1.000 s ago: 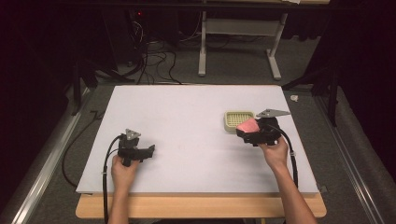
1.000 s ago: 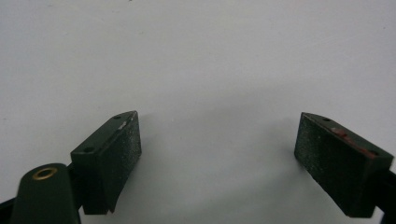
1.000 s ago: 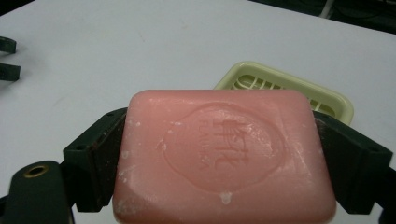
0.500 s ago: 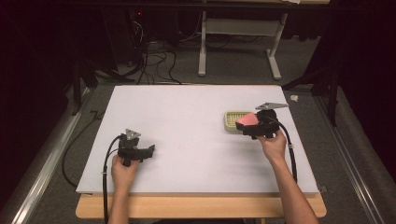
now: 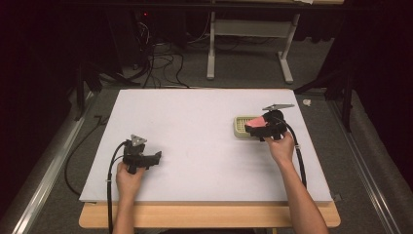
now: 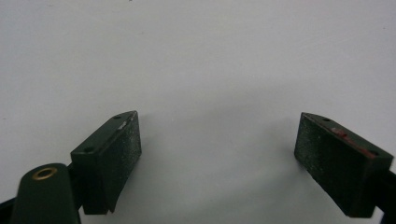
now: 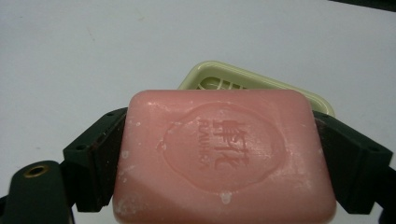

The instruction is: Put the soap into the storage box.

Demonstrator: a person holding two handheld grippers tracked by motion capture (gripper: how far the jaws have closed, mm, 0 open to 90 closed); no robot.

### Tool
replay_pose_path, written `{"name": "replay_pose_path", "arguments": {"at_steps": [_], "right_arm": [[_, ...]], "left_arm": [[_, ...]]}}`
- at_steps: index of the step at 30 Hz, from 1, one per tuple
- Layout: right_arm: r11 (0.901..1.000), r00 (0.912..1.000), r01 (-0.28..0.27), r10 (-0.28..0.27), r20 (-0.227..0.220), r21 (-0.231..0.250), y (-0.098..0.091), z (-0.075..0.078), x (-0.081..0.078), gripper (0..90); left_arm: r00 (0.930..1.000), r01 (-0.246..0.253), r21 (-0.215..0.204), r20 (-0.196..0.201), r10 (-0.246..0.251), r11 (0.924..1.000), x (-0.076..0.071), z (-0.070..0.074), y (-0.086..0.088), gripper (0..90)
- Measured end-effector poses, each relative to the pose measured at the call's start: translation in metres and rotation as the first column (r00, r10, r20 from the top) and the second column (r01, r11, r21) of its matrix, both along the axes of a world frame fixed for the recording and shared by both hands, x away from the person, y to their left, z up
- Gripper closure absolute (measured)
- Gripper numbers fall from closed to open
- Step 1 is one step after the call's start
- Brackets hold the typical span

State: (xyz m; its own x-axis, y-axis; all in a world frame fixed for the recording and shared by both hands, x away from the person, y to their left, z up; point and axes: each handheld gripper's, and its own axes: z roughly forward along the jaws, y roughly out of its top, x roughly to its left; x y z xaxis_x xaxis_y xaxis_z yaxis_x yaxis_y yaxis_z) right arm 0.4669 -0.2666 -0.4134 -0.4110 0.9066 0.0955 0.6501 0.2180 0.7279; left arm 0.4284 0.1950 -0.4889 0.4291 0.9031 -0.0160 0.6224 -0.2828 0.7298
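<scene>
Pink soap (image 7: 224,158), one bar of it, sits pinched between the two black jaws of the right gripper (image 7: 224,163), which press against its short sides; the bar is rounded at the corners and carries an embossed oval stamp with lettering, plus pale flecks on its face. Just behind it lies one soap dish (image 7: 261,84), pale yellow-green with a ribbed or slotted floor, and as far as I can see its part that shows holds nothing, though the bar hides most of the inside. From the high view the soap (image 5: 256,122) is held right at the near-right edge of the dish (image 5: 242,126), over the right half of the white table top (image 5: 204,122); whether the bar touches the dish I cannot tell from there. The stamp and the flecks are too small to make out in that view, which instead gives both hands, the trailing cables and the grey plate on top of each tool. The left gripper (image 5: 146,159) rests low near the front left of the table, well apart from the dish, and the left gripper view has its two jaws spread wide with nothing between them over bare white surface. Counted: two grippers, one soap, one dish.
</scene>
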Motion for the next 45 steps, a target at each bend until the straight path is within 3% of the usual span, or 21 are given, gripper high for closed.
{"name": "replay_pose_path", "arguments": {"at_steps": [29,39,45], "right_arm": [[0.9962,0.9903,0.072,-0.077,-0.115,-0.049,0.011,-0.024,0.031,13.4],[0.9929,0.9858,0.098,-0.106,-0.13,-0.067,0.012,-0.03,0.036,13.4],[0.9924,0.9828,0.113,-0.119,-0.141,-0.047,0.011,-0.031,0.038,13.3]], "left_arm": [[1.0,0.0,0.0,-0.001,0.0,1.0,0.0,0.0,0.0,15.1],[1.0,0.0,0.0,-0.001,0.0,1.0,0.0,0.0,0.0,15.1],[1.0,0.0,0.0,-0.001,0.0,1.0,0.0,0.0,0.0,15.1]]}}
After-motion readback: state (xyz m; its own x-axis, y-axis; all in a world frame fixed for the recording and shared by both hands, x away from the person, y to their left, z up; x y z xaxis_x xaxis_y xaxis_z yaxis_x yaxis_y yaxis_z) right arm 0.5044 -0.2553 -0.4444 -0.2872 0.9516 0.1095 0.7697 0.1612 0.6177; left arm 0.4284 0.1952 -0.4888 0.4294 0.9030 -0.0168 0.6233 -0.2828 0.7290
